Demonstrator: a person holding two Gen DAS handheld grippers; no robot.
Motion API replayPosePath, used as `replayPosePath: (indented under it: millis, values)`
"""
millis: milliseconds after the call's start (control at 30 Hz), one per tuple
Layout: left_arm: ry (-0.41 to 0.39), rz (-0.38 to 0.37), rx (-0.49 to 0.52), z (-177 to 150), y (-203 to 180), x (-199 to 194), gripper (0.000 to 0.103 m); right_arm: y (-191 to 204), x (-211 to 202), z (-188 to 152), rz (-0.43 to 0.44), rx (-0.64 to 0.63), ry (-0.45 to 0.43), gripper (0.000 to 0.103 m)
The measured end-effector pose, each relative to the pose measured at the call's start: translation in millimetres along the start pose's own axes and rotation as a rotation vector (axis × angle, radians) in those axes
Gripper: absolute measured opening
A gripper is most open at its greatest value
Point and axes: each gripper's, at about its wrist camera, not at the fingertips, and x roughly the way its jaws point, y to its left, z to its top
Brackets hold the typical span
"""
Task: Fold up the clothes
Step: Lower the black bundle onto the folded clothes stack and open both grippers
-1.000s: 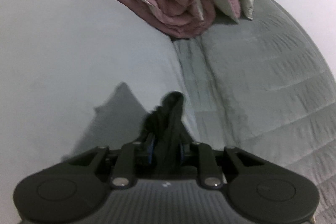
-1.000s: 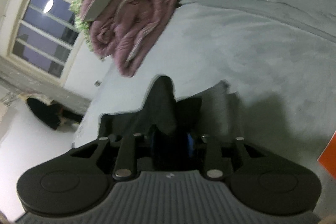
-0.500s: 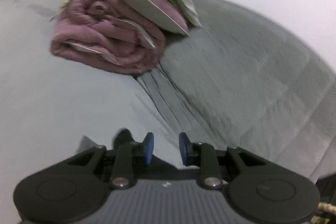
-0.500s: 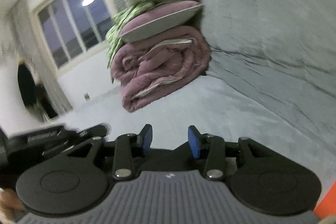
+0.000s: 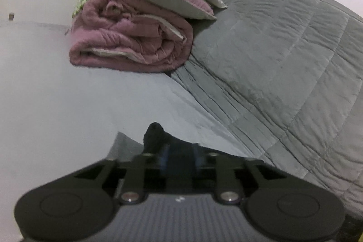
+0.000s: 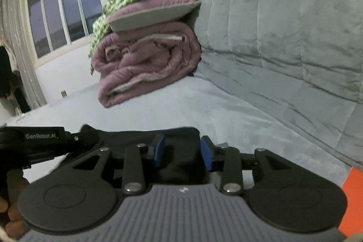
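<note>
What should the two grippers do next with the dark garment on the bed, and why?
Probably lift both clear. The dark garment already lies flat on the bed; the right gripper stands open over it, and the left gripper has just been opening, with dark cloth between its blurred fingers.

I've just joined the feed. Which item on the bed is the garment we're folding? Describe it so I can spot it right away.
Start at the grey quilted cover heaped along the right of the bed, with the rolled pink duvet stacked against it. Come forward over the pale sheet to the right gripper: the black garment lies flat just under it. It is the only black, flat piece there; everything else is pink, green or grey and bulky.
</note>
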Motion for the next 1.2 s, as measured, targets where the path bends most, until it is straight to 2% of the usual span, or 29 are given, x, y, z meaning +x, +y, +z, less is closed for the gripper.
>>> replayPosePath:
  millis: [100, 233, 300, 433, 600, 700, 733, 767, 900, 1200]
  values:
    - [0.007, 0.036, 0.074, -1.9, -15.2, -22.9, 0.044, 11.8, -20.8, 2.8, 0.004, -0.012, 0.005, 0.042]
    - [0.074, 0.085, 0.134, -9.8, -27.3, -57.0, 0.064, 28.0, -47.3, 2.4, -0.011, -0.037, 0.038, 0.049]
    - [0.108, 0.113, 0.148, -14.7, -32.7, -72.0, 0.066, 34.0, -60.1, 1.0, -0.016, -0.032, 0.058, 0.052]
    - [0.151, 0.163, 0.187, -25.2, -41.5, -100.6, 0.083, 44.3, -85.1, -3.8, -0.027, -0.013, 0.104, 0.063]
    - [0.184, 0.246, 0.255, -32.6, -54.2, -131.6, 0.090, 56.0, -114.7, -6.4, -0.043, 0.018, 0.148, 0.076]
    - [0.202, 0.283, 0.245, -33.3, -54.7, -148.9, 0.097, 61.4, -130.7, -6.4, -0.072, 0.031, 0.157, 0.090]
    - [0.210, 0.290, 0.239, -33.7, -54.3, -153.8, 0.101, 63.4, -135.6, -6.2, -0.084, 0.029, 0.159, 0.100]
    - [0.218, 0.297, 0.234, -34.0, -53.9, -158.6, 0.102, 65.5, -140.4, -5.9, -0.097, 0.026, 0.160, 0.103]
    - [0.243, 0.318, 0.227, -37.7, -55.2, -174.0, 0.102, 75.6, -152.1, -8.5, -0.135, 0.004, 0.202, 0.103]
    - [0.241, 0.321, 0.241, -39.5, -56.4, -187.5, 0.102, 81.6, -169.2, -18.2, -0.142, 0.034, 0.233, 0.103]
